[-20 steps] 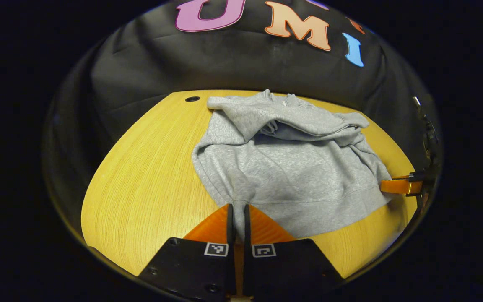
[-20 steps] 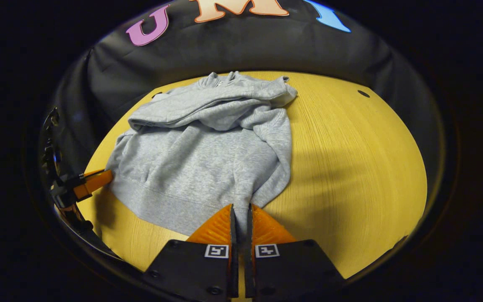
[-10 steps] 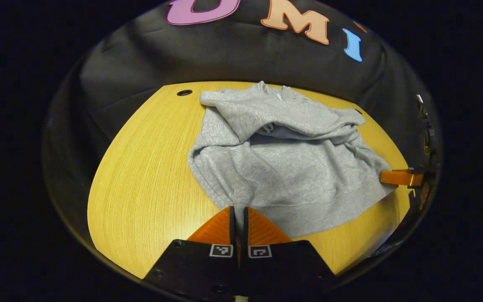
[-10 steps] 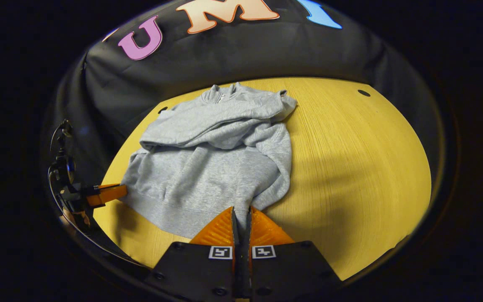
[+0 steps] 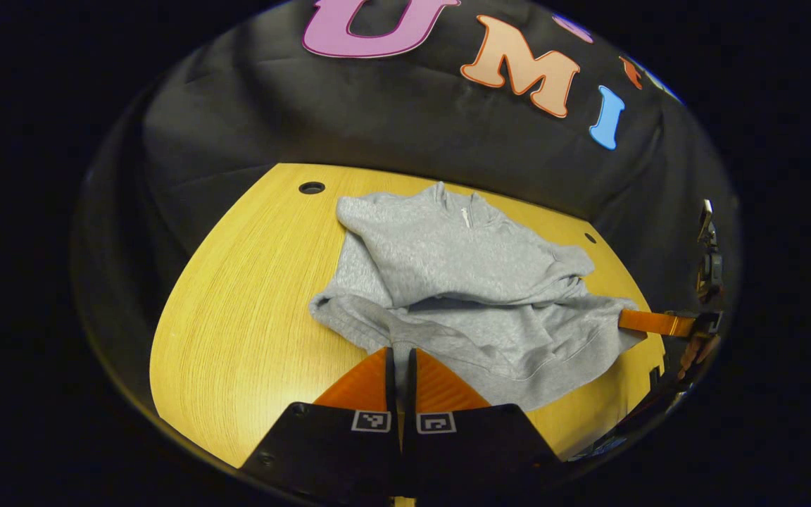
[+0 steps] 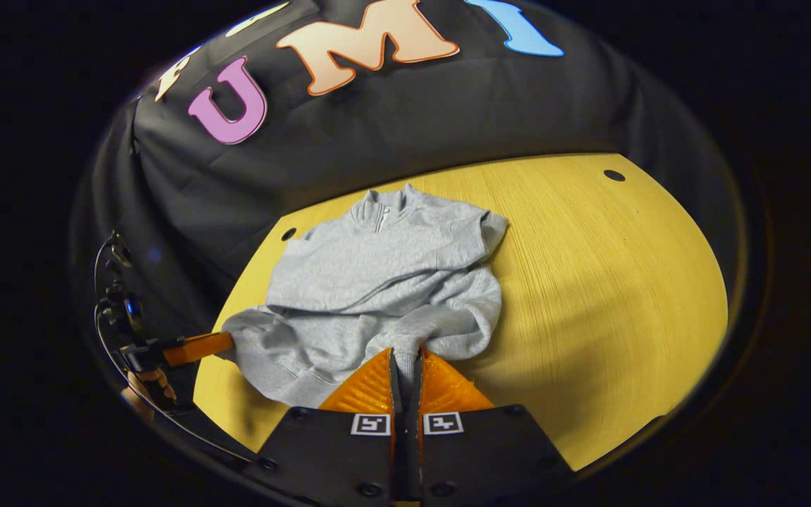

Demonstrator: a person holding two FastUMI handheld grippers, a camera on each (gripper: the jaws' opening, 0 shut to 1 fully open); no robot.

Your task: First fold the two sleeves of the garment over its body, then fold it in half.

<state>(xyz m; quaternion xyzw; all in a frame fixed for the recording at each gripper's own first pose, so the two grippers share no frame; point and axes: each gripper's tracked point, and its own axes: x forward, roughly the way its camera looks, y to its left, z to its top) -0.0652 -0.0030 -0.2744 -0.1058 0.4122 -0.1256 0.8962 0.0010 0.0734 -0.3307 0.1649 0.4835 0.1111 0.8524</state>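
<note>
2 grippers at frame bottom: my left gripper [image 5: 399, 352] and right gripper [image 6: 405, 353] each pinch the hem of the grey garment [image 5: 462, 282], raised off the yellow wooden table [image 5: 250, 282] at frame centre. Its collar lies toward the black cloth wall [image 5: 377, 113] across the upper frame.

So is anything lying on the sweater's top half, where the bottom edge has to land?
Nothing visible. Both grippers, left and right, pinch the hem of the sweater, and its upper half near the collar carries only the folded sleeves.
</note>
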